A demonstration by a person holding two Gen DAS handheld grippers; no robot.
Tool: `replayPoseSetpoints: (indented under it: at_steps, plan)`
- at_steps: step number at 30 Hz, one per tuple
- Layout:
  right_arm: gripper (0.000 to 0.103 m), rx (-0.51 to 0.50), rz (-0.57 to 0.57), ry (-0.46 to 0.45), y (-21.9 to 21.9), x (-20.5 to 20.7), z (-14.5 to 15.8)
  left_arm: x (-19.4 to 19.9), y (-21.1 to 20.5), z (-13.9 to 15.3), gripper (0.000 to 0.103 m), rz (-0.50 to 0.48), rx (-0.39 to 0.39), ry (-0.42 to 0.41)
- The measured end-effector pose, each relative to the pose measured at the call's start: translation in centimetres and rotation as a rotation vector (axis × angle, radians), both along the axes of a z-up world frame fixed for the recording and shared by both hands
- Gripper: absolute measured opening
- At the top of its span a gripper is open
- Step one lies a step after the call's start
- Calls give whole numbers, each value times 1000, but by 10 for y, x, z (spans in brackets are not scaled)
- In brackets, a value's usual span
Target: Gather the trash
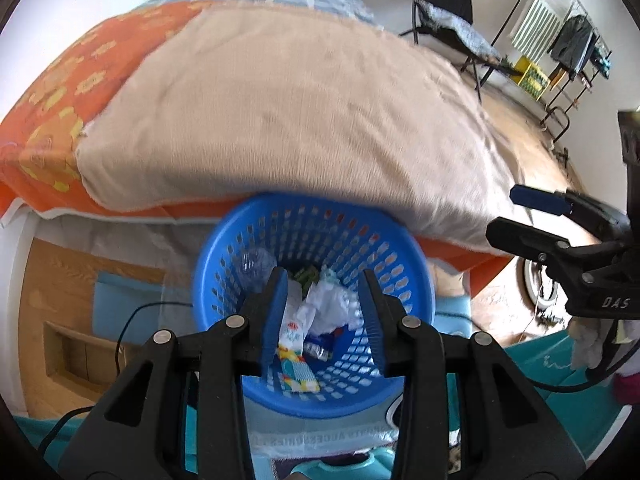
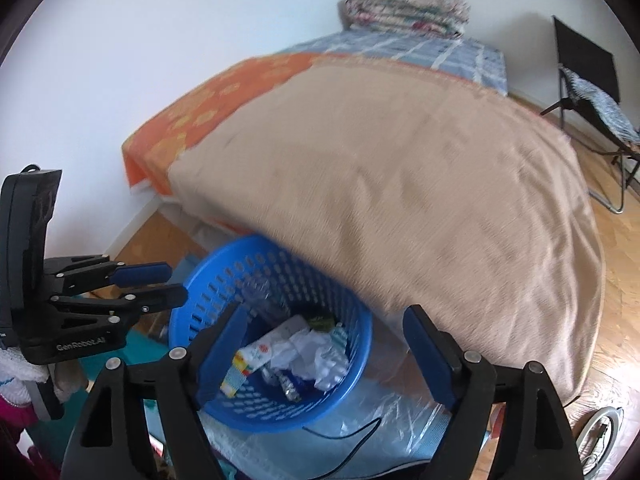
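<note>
Two handheld grippers hang above a blue basket (image 1: 312,300) of trash, both pointing steeply down into it. The left gripper (image 1: 326,304) has its blue-padded jaws partly parted with nothing between them; the crumpled paper seen in the gap lies below, in the basket. The right gripper (image 2: 326,354) has its jaws spread wide, also released and empty.

The basket stands on the floor, pressed against the near edge of a bed (image 1: 280,112), whose tan blanket (image 2: 400,184) bulges over the basket's far rim. Inside the basket lie crumpled white paper (image 1: 334,306), a colourful flat wrapper (image 1: 294,354), a clear plastic bottle (image 1: 258,266) against the left wall, and what may be a small green packet, too blurred to be sure.

An orange flowered sheet (image 1: 60,96) shows on the left side of the bed, with folded bedding (image 2: 404,12) at the far end. A black folding chair (image 2: 588,76) stands far right on the wood floor (image 2: 616,240). A black cable (image 1: 132,332) trails over teal matting near the basket.

Each gripper's own body blocks the near floor, and the hands holding them are almost entirely cut off.
</note>
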State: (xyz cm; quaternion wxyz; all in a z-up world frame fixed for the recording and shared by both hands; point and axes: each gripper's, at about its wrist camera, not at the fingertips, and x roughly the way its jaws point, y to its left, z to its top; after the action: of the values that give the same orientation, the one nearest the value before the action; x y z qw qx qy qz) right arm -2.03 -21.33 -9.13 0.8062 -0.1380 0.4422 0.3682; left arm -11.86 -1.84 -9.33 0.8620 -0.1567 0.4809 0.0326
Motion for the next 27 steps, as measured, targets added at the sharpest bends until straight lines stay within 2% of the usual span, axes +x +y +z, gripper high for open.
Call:
replayPoseSetpoints:
  at_steps: [2, 8, 11, 21, 23, 25, 27]
  plan:
    - [85, 24, -21, -28, -3, 1, 10, 2, 3, 12, 47, 3, 9, -33]
    - [88, 90, -67, -110, -12, 5, 38, 14, 11, 52, 50, 16, 21, -134]
    - [88, 128, -88, -128, -16, 9, 50, 22, 12, 70, 59, 10, 50, -175]
    - [98, 255, -181, -167, -29, 31, 81, 53, 12, 117, 61, -31, 118, -290]
    - [98, 271, -191, -177, -31, 36, 88, 59, 10, 126, 75, -38, 134, -319]
    - [101, 282, -195, -190, -31, 40, 93, 64, 8, 134, 80, -49, 153, -346]
    - [103, 293, -202, -211, -32, 45, 99, 71, 4, 141, 80, -65, 175, -368]
